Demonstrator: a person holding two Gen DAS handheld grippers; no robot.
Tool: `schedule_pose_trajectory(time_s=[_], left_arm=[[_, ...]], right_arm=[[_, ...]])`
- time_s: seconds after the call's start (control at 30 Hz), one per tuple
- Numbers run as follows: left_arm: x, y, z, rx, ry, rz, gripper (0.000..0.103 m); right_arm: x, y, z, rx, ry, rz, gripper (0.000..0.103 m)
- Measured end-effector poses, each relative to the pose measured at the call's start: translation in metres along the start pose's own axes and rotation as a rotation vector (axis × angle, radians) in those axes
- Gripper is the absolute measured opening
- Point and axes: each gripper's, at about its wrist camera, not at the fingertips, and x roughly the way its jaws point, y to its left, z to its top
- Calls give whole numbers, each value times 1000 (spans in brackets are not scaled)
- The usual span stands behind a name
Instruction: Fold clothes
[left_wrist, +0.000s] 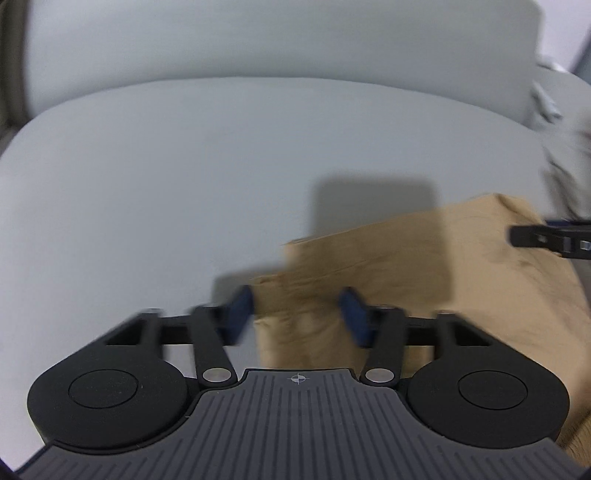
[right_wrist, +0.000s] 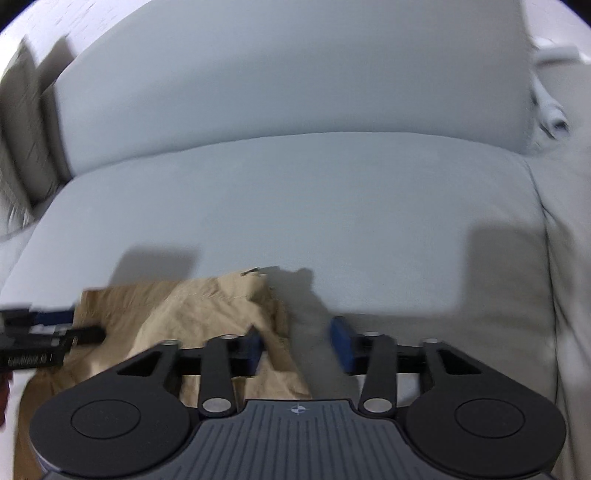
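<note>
A pale grey sofa fills both views, with a broad seat cushion (left_wrist: 184, 177) in front and an upright back cushion (left_wrist: 280, 40) behind it. Both pictures are smeared by motion blur.

Left wrist view: the left gripper (left_wrist: 297, 314) sits low in the frame with its two blue-padded fingers (left_wrist: 238, 314) spread wide apart, holding nothing. A tan garment (left_wrist: 388, 258) lies on the seat cushion toward the right. One folded edge of it reaches up between the spread fingers, but neither pad presses on it. A dark rectangular shadow falls across the cloth and the cushion above it. At the far right edge, the black tip of the right gripper (left_wrist: 550, 236) pokes in over the upper corner of the garment. Whether it touches the cloth cannot be told from here.

Right wrist view: the right gripper (right_wrist: 299, 347) is also released, its blue pads (right_wrist: 341, 343) well apart. The tan garment (right_wrist: 207, 314) lies rumpled on the seat cushion (right_wrist: 295, 206) at lower left. Its right edge runs under the left-hand finger, while the right-hand finger hangs over bare cushion. The left gripper (right_wrist: 51, 339) enters from the left edge, over the garment's left side. Beige pillows (right_wrist: 26, 122) stand at the far left of the sofa.
</note>
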Motion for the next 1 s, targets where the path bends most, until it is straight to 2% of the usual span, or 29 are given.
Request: schedule_pose_trajectory(time_s=[0.03, 0.13, 0.2, 0.23, 0.3, 0.37, 0.43, 0.5, 0.63, 0.73, 0.77, 0.87, 1.0], left_arm=[[-4, 0, 1, -5, 2, -19, 12], [-20, -1, 1, 2, -29, -22, 12], [-42, -6, 0, 25, -82, -15, 12], [-56, -9, 0, 39, -113, -13, 12], [-84, -15, -2, 68, -174, -12, 12], [-128, -25, -15, 97, -256, -10, 12], [-148, -28, -23, 106, -296, -6, 12], [-173, -31, -33, 113, -340, -1, 12], [-230, -45, -73, 135, -411, 10, 12], [-258, -55, -116, 139, -424, 12, 12], [-270, -60, -140, 146, -421, 11, 12], [-290, -67, -182, 159, -388, 18, 12], [-281, -85, -225, 156, -284, 36, 8]], right_arm=[[-5, 1, 1, 5, 13, 25, 4], [-23, 8, 0, -38, -27, 13, 4], [-59, 18, -1, -56, -107, 16, 4], [-63, 19, -2, -60, -114, 16, 4], [-96, 29, -6, -96, -175, 12, 4], [-148, 39, -17, -110, -258, 26, 4], [-180, 41, -27, -108, -305, 54, 4], [-198, 45, -37, -118, -331, 62, 4], [-248, 53, -76, -164, -391, 65, 4], [-282, 55, -126, -192, -406, 72, 4], [-287, 54, -139, -196, -402, 72, 4], [-301, 53, -177, -208, -388, 73, 4], [-276, 63, -194, -190, -339, 75, 4]])
